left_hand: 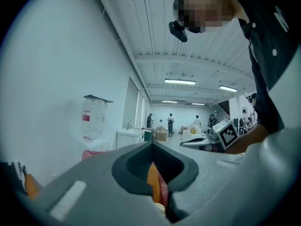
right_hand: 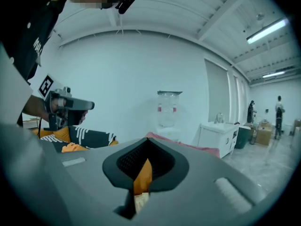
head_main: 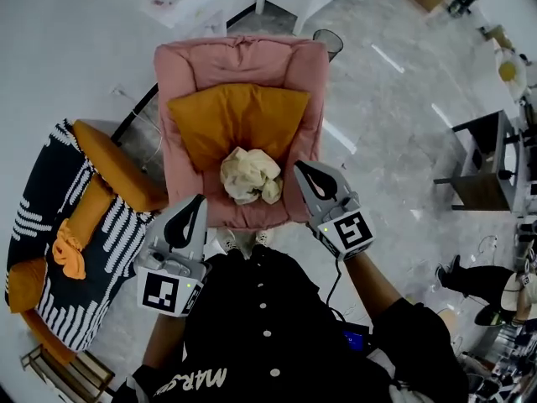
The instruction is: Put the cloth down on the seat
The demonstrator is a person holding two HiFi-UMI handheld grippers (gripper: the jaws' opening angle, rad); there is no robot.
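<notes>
Pink chair (head_main: 180, 65) on the grey floor (head_main: 403, 99) has the cream cloth (head_main: 249, 175) lying on its seat (head_main: 245, 216). My left gripper (head_main: 195, 208) and right gripper (head_main: 306, 175) are both closed and empty. I think the job is done; next I only need to keep off it.

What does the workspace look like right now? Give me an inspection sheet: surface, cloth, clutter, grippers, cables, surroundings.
Surface: pink armchair on a pale floor.
Job's things: cream cloth lies crumpled on the seat, at the orange cushion's lower edge.
Clutter: orange rag on the striped sofa.
Grippers: left gripper and right gripper both shut and empty, fingers clear of the cloth.
Cables: one lead from the right gripper toward the person.
Surroundings: wire bin behind the armchair; dark side table; people far off.
</notes>
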